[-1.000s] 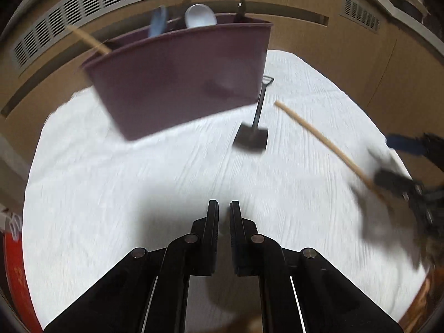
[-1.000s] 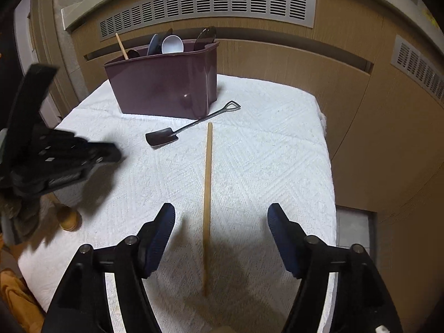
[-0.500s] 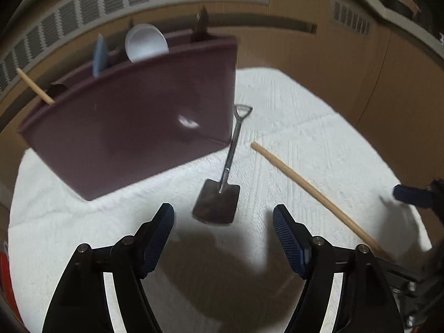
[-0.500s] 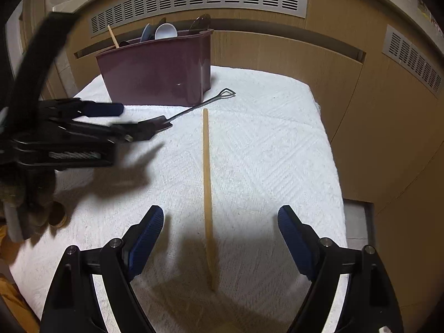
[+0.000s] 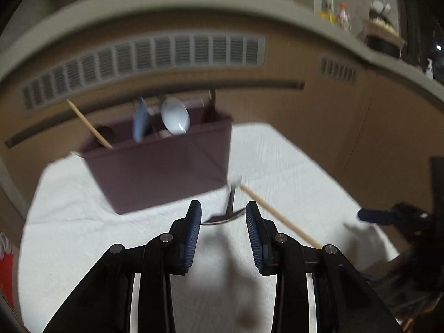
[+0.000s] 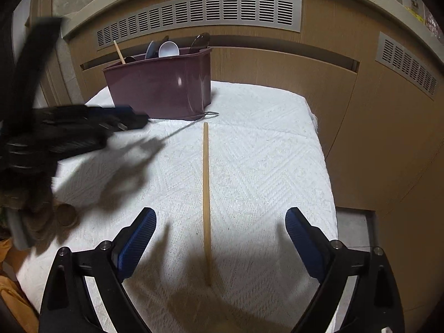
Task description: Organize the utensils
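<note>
A small metal shovel-shaped spoon (image 5: 223, 217) sits at my left gripper (image 5: 222, 219), whose jaws are closing on its blade; the blue pads touch both blade edges and the blade shows edge-on. Its looped handle (image 6: 211, 114) lies by the maroon utensil bin (image 5: 166, 174) (image 6: 158, 94). The bin holds a white spoon (image 5: 175, 115), a blue spoon and a chopstick (image 5: 88, 125). A second wooden chopstick (image 6: 206, 194) lies on the white cloth (image 6: 263, 152), between the fingers of my right gripper (image 6: 221, 211). Those jaws are opening wide and touch nothing.
A wooden cabinet front with grey vents (image 6: 199, 11) rises right behind the bin. The cloth-covered table drops off on the right (image 6: 324, 166). A small round brown thing (image 6: 66, 215) sits at the left edge. The left gripper (image 6: 138, 120) reaches in from the left.
My left gripper went from shut to wide open over the shovel spoon, then narrowed onto its blade while its view tilted upward. The right gripper spread wider and stayed in place.
</note>
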